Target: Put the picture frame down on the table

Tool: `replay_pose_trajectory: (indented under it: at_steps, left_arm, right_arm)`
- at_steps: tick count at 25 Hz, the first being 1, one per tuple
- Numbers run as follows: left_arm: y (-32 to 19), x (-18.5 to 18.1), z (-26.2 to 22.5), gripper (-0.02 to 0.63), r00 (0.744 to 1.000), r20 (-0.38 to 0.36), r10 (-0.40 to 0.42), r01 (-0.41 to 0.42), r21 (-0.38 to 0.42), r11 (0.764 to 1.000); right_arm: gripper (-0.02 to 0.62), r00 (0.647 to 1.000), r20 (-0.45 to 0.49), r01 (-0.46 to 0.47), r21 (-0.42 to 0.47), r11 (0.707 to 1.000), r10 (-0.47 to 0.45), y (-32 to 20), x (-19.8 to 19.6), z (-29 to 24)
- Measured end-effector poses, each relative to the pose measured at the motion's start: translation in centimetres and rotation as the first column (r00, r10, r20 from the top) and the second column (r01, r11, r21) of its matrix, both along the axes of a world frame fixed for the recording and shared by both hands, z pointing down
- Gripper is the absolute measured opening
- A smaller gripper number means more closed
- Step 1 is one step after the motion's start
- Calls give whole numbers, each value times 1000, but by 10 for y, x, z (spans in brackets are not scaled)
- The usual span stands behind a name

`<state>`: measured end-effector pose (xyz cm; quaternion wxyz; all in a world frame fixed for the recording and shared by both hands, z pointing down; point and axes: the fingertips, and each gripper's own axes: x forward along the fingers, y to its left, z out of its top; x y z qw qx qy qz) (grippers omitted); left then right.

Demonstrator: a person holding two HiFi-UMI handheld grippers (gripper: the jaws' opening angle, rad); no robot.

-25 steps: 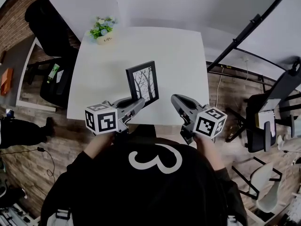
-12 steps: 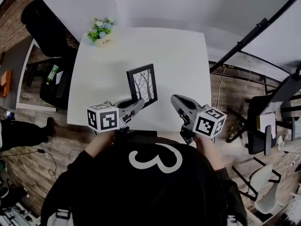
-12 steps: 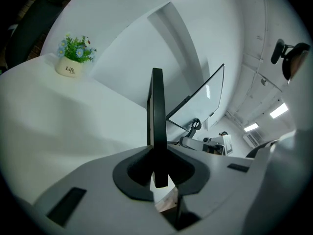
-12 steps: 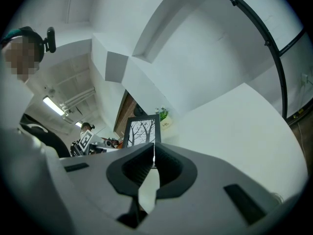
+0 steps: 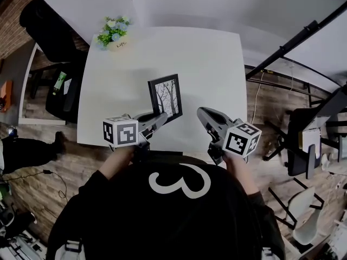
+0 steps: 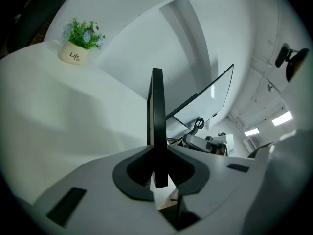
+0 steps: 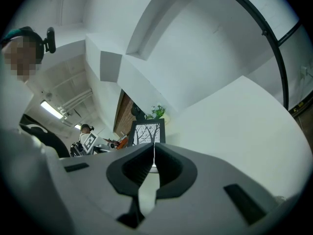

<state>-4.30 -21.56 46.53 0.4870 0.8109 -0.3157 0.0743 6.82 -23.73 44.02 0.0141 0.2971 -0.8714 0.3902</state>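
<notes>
Holding: the left gripper (image 5: 158, 118) has its jaws pinching the lower near edge of the picture frame (image 5: 165, 97).
Picture frame: upright over the near half of the worktop (image 5: 211, 58), its tree print turned toward the right gripper (image 5: 201, 114); whether its bottom edge touches the worktop cannot be told.
Right gripper: jaws pressed together on nothing, near the picture frame but apart from it.
Flowerpot (image 5: 114, 37): far left corner of the worktop, well apart from the picture frame.
</notes>
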Motion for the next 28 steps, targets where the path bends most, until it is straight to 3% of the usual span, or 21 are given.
replay_pose_trajectory:
  at_steps: [7, 11, 28]
  left_arm:
    - [-9, -6, 24, 61, 1000, -8, -8, 7, -67, 998]
    - [-9, -6, 35, 63, 1000, 23, 8, -6, -85, 996]
    - [-8, -2, 56, 63, 998, 31, 55, -50, -158, 986]
  right_arm:
    - [25, 1000, 2, -7, -36, 999, 7, -5, -3, 14]
    - [25, 1000, 4, -15, -48, 999, 15, -5, 0, 19]
    - [25, 1000, 16, -19, -83, 996, 21, -5, -3, 28]
